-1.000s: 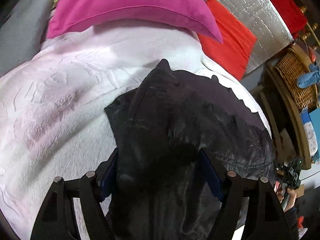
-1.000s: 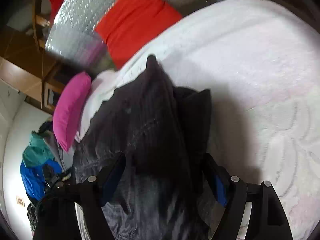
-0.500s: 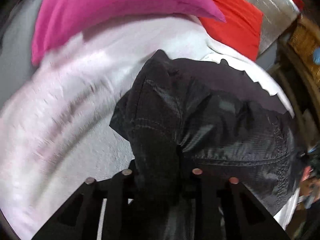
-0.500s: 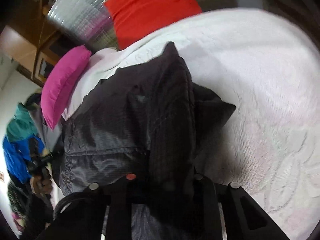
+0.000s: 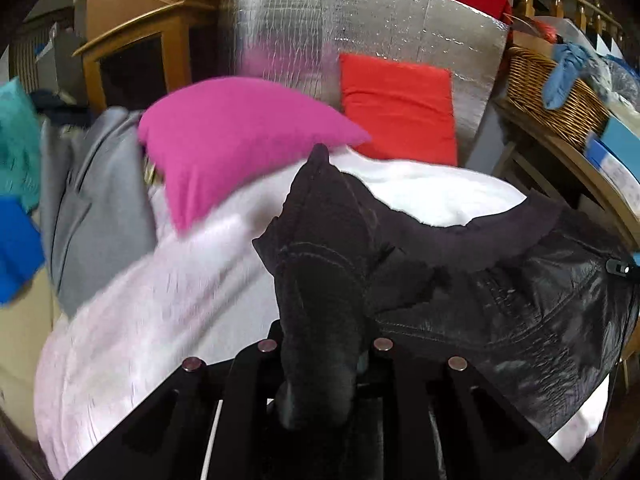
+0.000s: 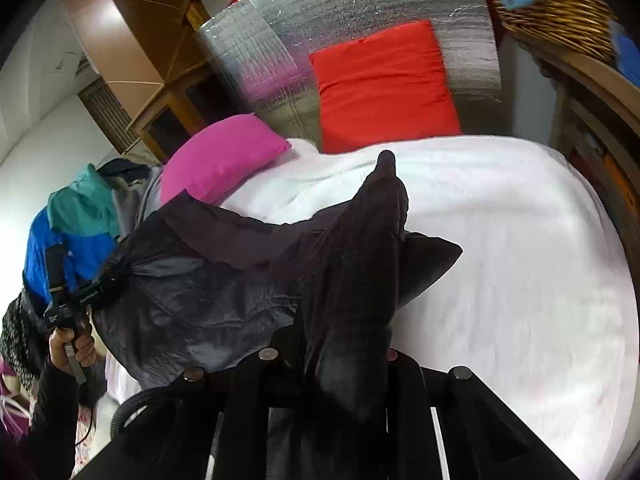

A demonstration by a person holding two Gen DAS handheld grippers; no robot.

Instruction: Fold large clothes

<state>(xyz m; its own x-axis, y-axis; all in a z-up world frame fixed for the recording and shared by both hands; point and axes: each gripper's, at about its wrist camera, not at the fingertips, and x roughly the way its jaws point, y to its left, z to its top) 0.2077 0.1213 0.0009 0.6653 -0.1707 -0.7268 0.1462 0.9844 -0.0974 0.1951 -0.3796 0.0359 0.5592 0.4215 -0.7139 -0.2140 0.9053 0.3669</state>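
Both tools clamped black jacket (image 5: 500, 304): left tool (image 5: 324, 354) lower centre, right tool (image 6: 340, 354) lower centre, closing. Lift evenly, keep hem taut over bed (image 6: 520, 260).

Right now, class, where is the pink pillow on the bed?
In both wrist views the pink pillow lies at the head of the white bedspread, left of the red cushion and in front of the silver foil panel.

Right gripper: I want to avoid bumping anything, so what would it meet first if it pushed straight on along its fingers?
Most likely the white bedcover. The right gripper, shut on the black jacket, points down at it; the red cushion looks farther off. Depth is uncertain.
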